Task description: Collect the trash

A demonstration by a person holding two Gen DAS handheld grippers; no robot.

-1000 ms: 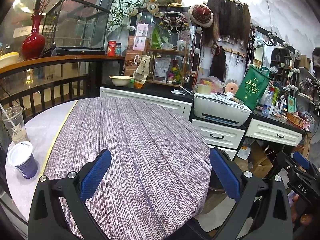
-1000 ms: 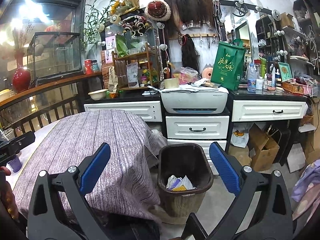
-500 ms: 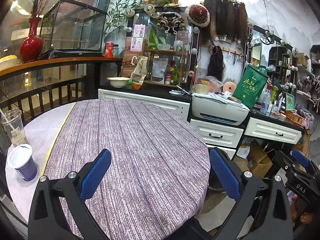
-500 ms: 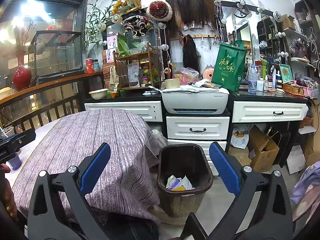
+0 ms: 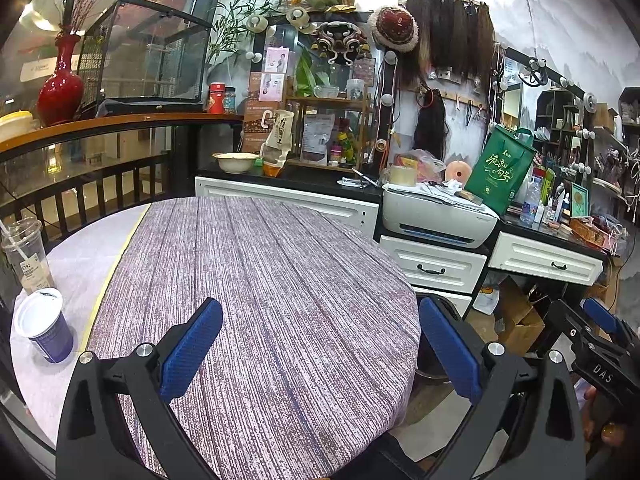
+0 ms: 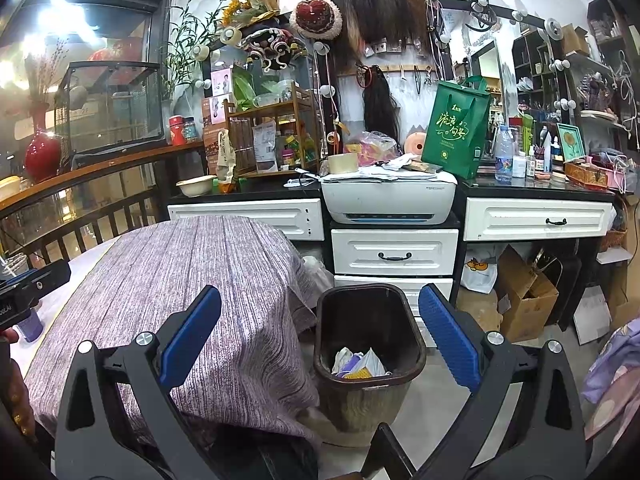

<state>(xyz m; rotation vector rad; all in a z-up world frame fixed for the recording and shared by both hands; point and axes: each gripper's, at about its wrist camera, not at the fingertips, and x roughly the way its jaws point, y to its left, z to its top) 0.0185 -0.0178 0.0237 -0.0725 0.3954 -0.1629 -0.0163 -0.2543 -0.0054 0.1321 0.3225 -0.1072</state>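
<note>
A blue paper cup with a white lid (image 5: 43, 325) stands on the table's left edge, beside a clear plastic cup with a straw (image 5: 25, 255). My left gripper (image 5: 320, 350) is open and empty above the purple striped tablecloth (image 5: 260, 280), to the right of the cups. My right gripper (image 6: 320, 338) is open and empty above a dark brown trash bin (image 6: 368, 356) that stands on the floor by the table and holds crumpled paper and wrappers (image 6: 360, 364). The bin's rim barely shows in the left wrist view (image 5: 434, 376). The blue cup is partly hidden in the right wrist view (image 6: 30, 326).
White drawers (image 6: 394, 252) with a printer (image 6: 388, 196) stand behind the bin. Cardboard boxes (image 6: 524, 292) lie under the counter at right. A railing (image 5: 80, 196) runs behind the table. The other gripper shows at the edge of each view (image 5: 596, 344).
Both grippers have drifted slightly; the bin sits a little lower in the right wrist view. Nothing was taken hold of or let go.
</note>
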